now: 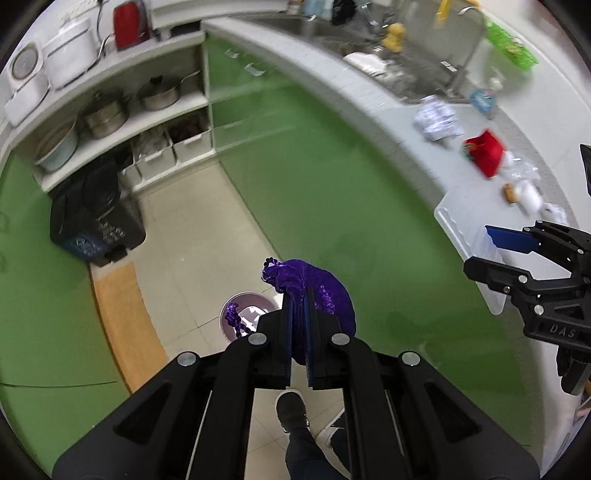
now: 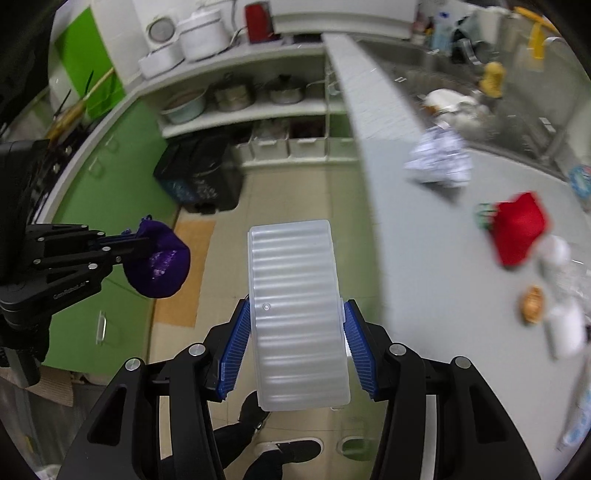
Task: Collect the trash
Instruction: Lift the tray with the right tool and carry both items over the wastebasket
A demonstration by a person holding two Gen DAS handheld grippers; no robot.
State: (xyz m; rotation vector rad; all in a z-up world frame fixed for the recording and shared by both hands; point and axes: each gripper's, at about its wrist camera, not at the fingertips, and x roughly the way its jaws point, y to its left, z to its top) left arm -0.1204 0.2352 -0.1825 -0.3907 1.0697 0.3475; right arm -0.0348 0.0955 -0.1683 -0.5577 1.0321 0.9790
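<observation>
Purple pouch (image 1: 325, 295) clamped in left hand-held gripper (image 1: 299, 314) | ribbed plastic tray (image 2: 297, 314) gripped by right hand-held gripper (image 2: 295, 343) | step: carrying trash | next: probably drop into small bin (image 1: 243, 317) below left hand-held gripper

Purple pouch (image 1: 325, 291) pinched in left gripper (image 1: 299, 332) above, seemingly, a small bin (image 1: 251, 306).

Two tools: the left tool (image 1: 299, 317) and the right tool (image 2: 295, 339). One purple pouch (image 1: 325, 291), one clear plastic tray (image 2: 295, 314), one red pouch (image 2: 519, 230), one crumpled paper (image 2: 441, 160), one black bin (image 1: 96, 218), two storage boxes (image 1: 192, 146), three pots (image 1: 105, 116), one red kettle (image 1: 129, 24).
</observation>
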